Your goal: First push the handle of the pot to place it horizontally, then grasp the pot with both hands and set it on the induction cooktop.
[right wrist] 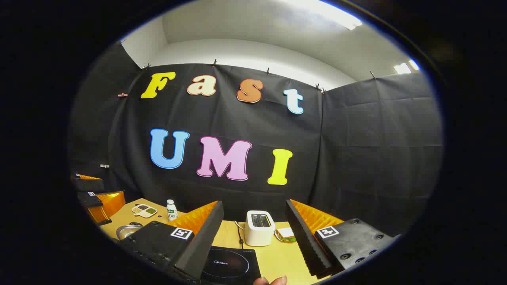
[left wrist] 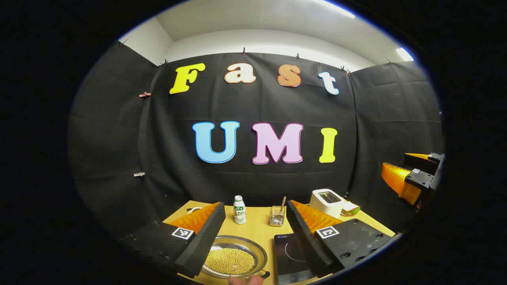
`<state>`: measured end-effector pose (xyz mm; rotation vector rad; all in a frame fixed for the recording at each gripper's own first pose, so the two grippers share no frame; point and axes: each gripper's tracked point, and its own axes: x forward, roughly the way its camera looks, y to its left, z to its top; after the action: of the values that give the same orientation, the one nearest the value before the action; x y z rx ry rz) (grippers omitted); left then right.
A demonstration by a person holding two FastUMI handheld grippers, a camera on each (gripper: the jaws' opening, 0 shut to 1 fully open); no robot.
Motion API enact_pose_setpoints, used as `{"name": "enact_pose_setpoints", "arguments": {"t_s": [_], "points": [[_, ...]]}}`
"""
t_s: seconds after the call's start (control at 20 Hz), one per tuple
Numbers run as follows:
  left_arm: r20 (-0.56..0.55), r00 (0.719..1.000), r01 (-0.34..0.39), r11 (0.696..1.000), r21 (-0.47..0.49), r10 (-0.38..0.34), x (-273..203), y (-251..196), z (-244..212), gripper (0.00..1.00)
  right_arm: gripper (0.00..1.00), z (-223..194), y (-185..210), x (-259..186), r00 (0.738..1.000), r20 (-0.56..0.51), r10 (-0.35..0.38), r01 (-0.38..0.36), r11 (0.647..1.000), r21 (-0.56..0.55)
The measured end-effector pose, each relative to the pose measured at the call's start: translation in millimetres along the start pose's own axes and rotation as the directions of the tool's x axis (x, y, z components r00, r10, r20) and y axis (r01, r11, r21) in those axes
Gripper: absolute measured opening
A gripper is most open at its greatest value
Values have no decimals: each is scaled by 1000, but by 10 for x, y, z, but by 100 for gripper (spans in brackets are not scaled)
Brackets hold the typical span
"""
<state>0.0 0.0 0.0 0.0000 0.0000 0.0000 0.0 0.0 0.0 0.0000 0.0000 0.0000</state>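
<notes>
On the wooden table [left wrist: 257, 223] your induction cooktop [left wrist: 291, 253] sits just right of the pot [left wrist: 233, 259] of yellow beads, so the carry looks short, and you hold both the left gripper [left wrist: 253, 233] and right gripper [right wrist: 253, 237] spread open, empty, above them.

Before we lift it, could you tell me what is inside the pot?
In the left gripper view, the pot holds a layer of small yellow beads or beans covering most of its bottom. Its left part is hidden behind the left gripper's finger.
</notes>
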Motion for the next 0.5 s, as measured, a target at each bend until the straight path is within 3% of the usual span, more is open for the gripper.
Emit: {"name": "enact_pose_setpoints", "arguments": {"t_s": [0.5], "points": [[9, 1000, -7, 1000, -2, 7, -40, 57, 4, 96, 97, 22, 1, -26, 1000, 5, -2, 2, 1000, 2]]}}
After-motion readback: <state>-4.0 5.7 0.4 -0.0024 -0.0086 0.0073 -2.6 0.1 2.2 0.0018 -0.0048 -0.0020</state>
